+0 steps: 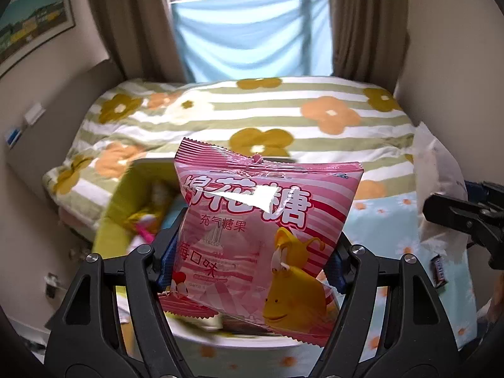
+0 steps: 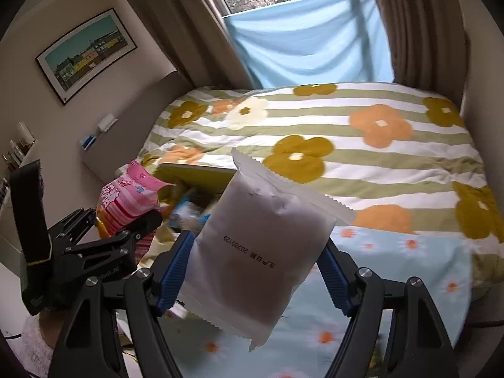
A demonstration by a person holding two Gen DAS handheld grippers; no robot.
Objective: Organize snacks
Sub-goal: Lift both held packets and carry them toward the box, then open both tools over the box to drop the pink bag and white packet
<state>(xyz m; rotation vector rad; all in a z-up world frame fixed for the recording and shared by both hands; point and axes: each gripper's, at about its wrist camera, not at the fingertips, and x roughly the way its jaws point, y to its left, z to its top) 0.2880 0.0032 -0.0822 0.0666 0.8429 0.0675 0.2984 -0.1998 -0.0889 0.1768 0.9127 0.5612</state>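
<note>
My left gripper (image 1: 252,261) is shut on a pink marshmallow bag (image 1: 261,220) and holds it above a yellow-green box (image 1: 116,208) with several snacks inside. The pink bag also shows in the right wrist view (image 2: 126,201), with the left gripper (image 2: 119,239) below it. My right gripper (image 2: 258,271) is shut on a white sealed packet (image 2: 261,252) with a printed date, held above the bed, right of the box (image 2: 201,174). The white packet (image 1: 438,170) and the right gripper's fingers (image 1: 463,217) show at the right edge of the left wrist view.
A flowered striped quilt (image 2: 362,132) covers the bed, with a light blue daisy sheet (image 2: 393,252) in front. A small dark candy bar (image 1: 438,271) lies on the sheet. Curtains and a blue cloth (image 1: 252,37) hang behind. A wall runs along the left.
</note>
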